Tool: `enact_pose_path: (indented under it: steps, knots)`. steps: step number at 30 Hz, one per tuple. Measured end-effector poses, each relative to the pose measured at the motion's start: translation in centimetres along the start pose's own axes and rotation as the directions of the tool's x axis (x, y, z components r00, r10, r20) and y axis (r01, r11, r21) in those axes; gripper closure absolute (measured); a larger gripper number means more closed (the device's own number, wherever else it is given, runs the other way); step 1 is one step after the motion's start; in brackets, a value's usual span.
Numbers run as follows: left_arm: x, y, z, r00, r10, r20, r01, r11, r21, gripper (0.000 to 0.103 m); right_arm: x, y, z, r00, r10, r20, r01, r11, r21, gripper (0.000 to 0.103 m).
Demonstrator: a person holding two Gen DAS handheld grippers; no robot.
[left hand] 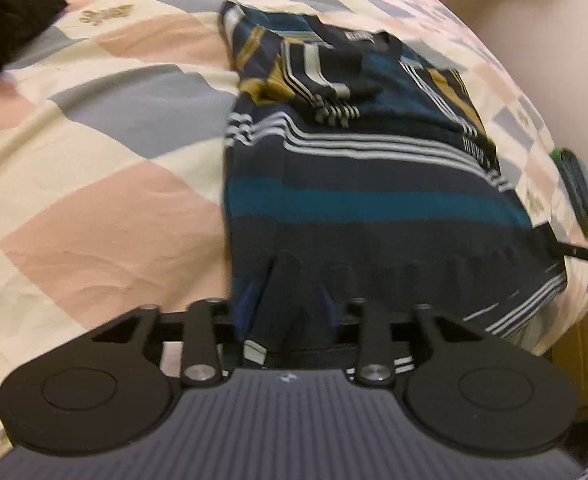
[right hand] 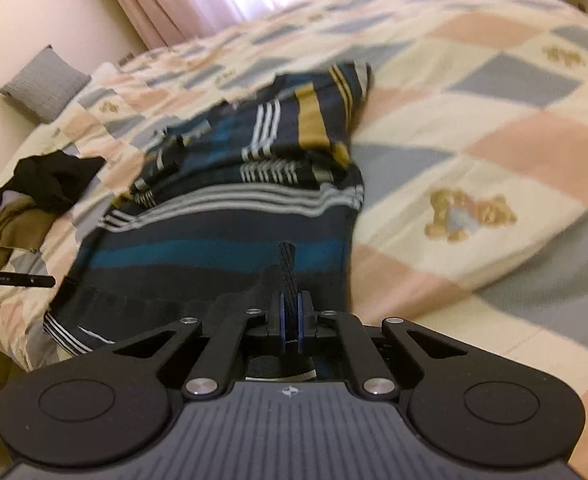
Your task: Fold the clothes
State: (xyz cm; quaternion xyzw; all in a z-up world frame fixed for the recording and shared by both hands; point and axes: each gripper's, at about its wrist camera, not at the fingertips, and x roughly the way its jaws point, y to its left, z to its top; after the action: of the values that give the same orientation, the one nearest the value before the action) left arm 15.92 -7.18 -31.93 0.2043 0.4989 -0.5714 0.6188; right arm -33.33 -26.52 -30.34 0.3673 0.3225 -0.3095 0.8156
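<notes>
**Observer:** While both views are blurring a little, the striped sweater point(left hand: 358, 168) is lying lengthwise on the patchwork quilt point(left hand: 93, 208), sleeves and collar bunching at its far end. Its near hem is sitting right at both grippers.

**Recorder:** What is the left gripper point(left hand: 289, 300) doing?

**Observer:** Its jaws are standing apart. Dark hem fabric is hanging between the blue pads, but whether the pads are pressing on it I cannot tell; the cloth is covering most of them.

**Recorder:** And the right gripper point(right hand: 290, 312)?

**Observer:** Its jaws are sitting nearly together, pinching a thin upright ridge of the sweater's dark ribbed hem between the blue pads. The fold is standing up above the fingertips.

**Recorder:** Anything else lying on the bed?

**Observer:** A black garment point(right hand: 53, 180) is heaped over something tan near the far left edge in the right view, well apart from the sweater. A grey cushion point(right hand: 43, 82) is leaning by the wall, pink curtains point(right hand: 165, 4) are hanging behind, and a teddy-bear print point(right hand: 468, 214) is showing on the quilt. A green and blue object point(left hand: 582, 192) is resting at the quilt's right edge.
</notes>
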Motion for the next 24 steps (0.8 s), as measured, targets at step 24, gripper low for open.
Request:
enact_pose_path:
  steps: [24]
  knots:
    - [3.5, 2.2, 5.1, 0.983, 0.053, 0.177, -0.039, 0.996, -0.081, 0.100, 3.3, -1.1, 3.7, 0.982, -0.110, 0.154, 0.101, 0.993, 0.063, 0.097]
